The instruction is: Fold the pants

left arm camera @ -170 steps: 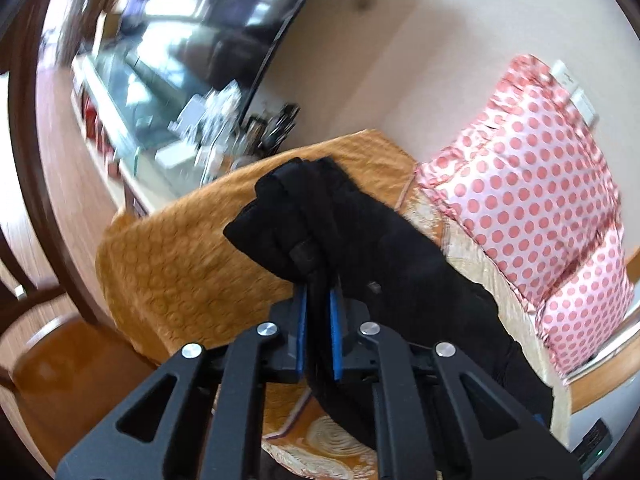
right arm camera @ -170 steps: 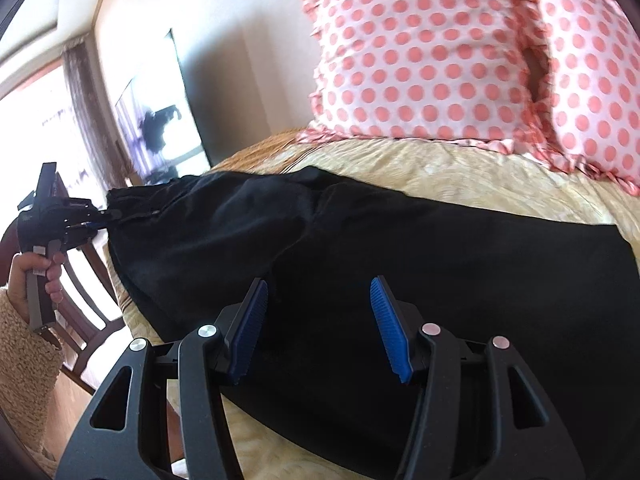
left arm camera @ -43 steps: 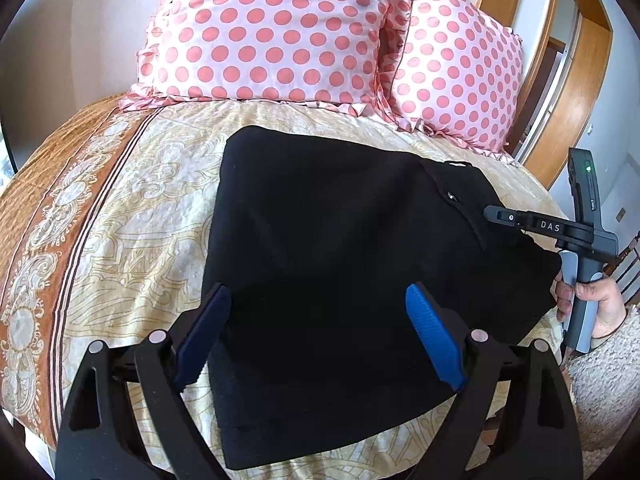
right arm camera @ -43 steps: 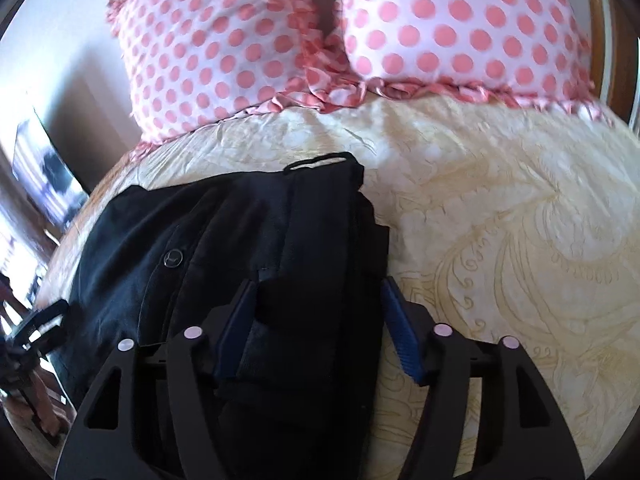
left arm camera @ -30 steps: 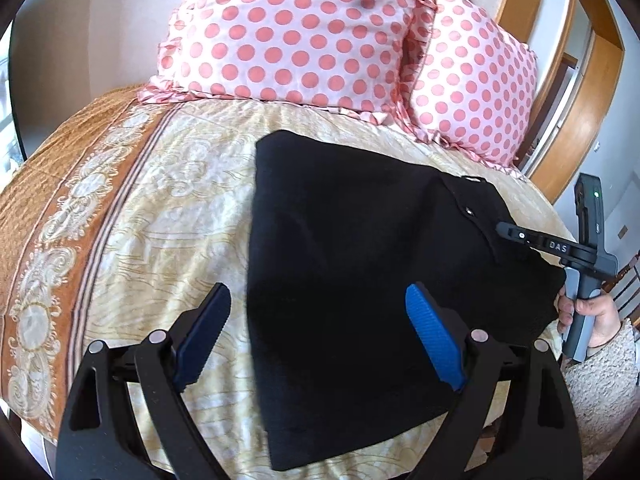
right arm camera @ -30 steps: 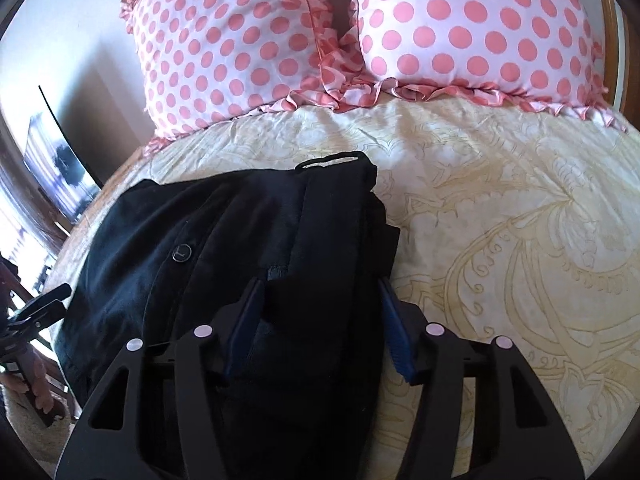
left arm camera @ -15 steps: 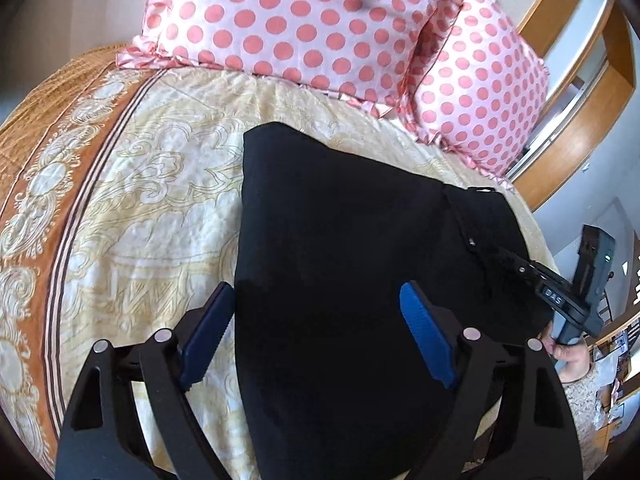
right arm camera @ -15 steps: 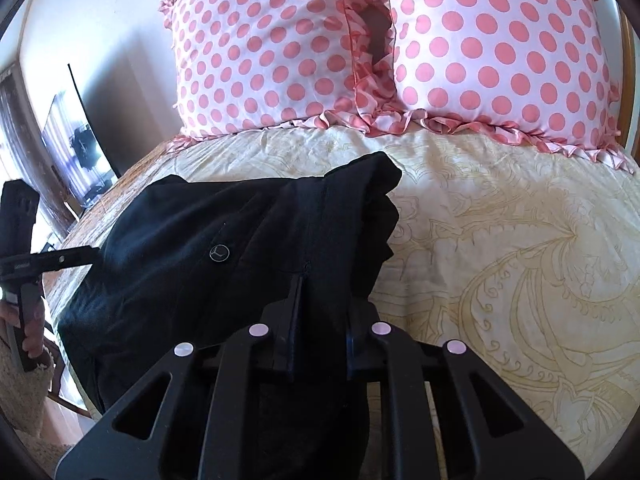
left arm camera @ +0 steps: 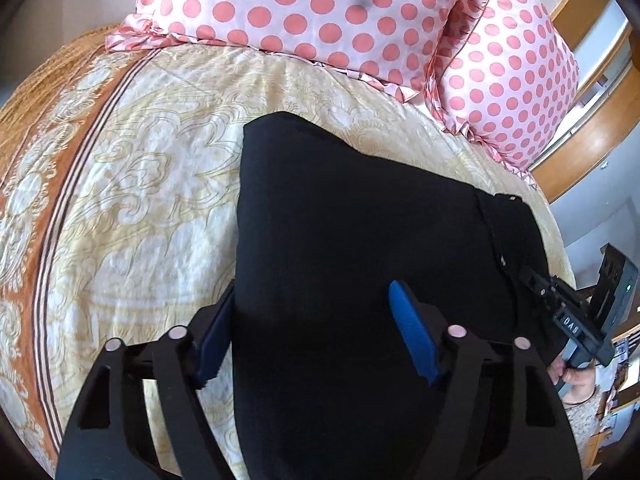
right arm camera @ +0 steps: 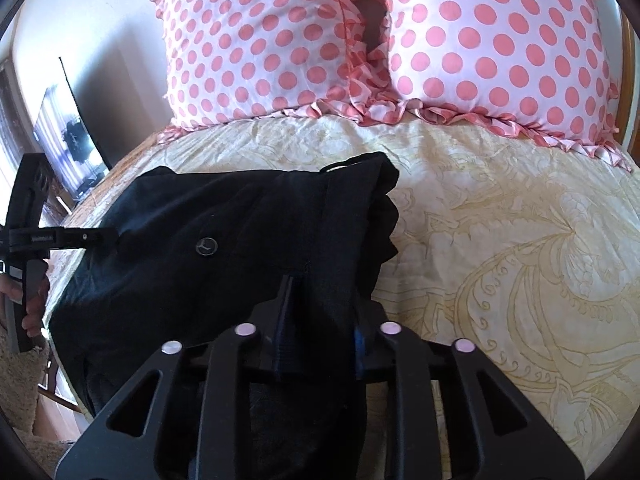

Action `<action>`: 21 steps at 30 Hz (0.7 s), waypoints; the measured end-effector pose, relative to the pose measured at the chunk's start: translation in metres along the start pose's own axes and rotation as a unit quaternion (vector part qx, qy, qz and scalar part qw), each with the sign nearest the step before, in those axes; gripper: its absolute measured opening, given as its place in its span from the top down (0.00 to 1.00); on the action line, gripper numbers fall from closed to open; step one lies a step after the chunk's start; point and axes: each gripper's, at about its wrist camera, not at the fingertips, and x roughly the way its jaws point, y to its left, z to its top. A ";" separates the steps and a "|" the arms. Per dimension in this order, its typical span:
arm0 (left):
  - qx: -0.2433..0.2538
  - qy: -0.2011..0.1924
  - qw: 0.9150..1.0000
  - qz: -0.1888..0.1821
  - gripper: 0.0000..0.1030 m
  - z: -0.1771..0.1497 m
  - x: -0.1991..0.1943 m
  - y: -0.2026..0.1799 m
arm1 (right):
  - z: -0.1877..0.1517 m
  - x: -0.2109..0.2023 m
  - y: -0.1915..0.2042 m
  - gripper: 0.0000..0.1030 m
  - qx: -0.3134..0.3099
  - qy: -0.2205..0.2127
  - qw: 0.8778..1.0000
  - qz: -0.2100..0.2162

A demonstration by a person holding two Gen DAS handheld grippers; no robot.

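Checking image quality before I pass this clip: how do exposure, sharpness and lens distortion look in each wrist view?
Left wrist view: sharp, bright daylight, strong fisheye bowing of the bedspread; the black pants lose nearly all fold detail. Right wrist view: also sharp, pants slightly better lit, so the button and seams show; the window area at far left is washed out; dark vignette in the corners of both.

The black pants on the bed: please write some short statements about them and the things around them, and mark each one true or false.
1. The black pants lie on a patterned bedspread. True.
2. The pillows are striped blue. False: they are white with pink dots.
3. A button shows on the pants. True.
4. The left gripper is shut tight. False: its jaws stand apart and are closing, with cloth between them.
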 end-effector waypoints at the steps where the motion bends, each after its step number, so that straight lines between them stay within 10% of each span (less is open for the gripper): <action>1: -0.001 0.001 1.000 0.000 0.32 0.002 0.001 -0.001 | 0.000 0.001 -0.001 0.67 0.003 0.002 1.000 0.000; 13: 0.011 -0.034 0.999 -0.005 0.89 0.001 -0.013 -0.008 | 0.003 -0.005 -0.001 0.86 0.006 -0.017 1.000 0.021; 21: 0.035 -0.067 0.997 -0.013 0.91 0.027 -0.026 -0.024 | 0.043 -0.006 0.003 0.89 0.008 -0.047 0.999 0.024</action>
